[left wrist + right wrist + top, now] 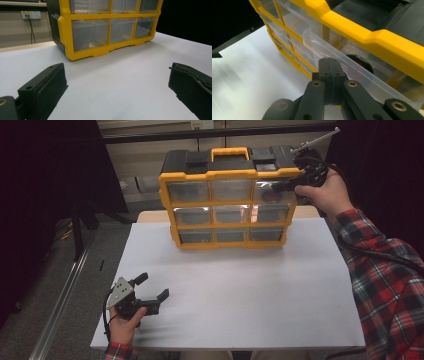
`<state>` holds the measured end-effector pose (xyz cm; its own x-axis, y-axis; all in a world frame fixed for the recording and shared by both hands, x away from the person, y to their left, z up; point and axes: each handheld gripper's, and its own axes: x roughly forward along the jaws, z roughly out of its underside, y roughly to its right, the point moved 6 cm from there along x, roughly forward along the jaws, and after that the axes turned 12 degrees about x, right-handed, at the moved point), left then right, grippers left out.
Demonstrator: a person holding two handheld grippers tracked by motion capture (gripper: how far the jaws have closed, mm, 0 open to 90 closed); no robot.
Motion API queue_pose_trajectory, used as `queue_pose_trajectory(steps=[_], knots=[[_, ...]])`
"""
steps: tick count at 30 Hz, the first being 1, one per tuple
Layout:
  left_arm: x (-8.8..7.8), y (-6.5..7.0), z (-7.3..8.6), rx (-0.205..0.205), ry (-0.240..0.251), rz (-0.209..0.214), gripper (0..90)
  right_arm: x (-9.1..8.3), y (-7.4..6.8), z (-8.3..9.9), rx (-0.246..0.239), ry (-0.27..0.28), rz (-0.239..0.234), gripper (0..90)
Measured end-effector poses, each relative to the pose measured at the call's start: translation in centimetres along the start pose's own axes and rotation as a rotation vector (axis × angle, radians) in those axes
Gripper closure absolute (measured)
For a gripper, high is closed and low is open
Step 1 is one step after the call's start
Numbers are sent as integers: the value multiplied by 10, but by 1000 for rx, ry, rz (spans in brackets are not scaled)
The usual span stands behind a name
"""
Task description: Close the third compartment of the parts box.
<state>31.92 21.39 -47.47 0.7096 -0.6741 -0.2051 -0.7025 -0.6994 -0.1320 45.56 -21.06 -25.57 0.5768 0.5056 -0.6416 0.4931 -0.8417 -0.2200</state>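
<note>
One dark round thing (359, 63) blurs behind the clear drawer (342, 56); right gripper (329, 61) closed, left gripper (117, 82) spread.

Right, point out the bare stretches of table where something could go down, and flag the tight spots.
The white table is bare between the yellow organizer and the near edge, widest from the left gripper across to the plaid sleeve. A narrower strip lies left of the organizer. It is crowded at the organizer's top-right drawer, where the right gripper sits shut.
</note>
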Motion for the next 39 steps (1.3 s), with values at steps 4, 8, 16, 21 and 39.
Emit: queue_pose_trajectory(steps=[4,8,16,21,39], knots=[[0,0,0,0,3,5,16,1,1,-1,3,6,-1,900],[0,0,0,-6,4,6,16,2,2,-1,0,2,5,900],[0,0,1,-1,1,4,16,4,2,-2,-2,6,12,900],[0,0,1,-5,4,7,16,6,3,-3,0,8,14,900],[0,-1,1,4,-2,5,16,8,7,-5,4,17,35,900]])
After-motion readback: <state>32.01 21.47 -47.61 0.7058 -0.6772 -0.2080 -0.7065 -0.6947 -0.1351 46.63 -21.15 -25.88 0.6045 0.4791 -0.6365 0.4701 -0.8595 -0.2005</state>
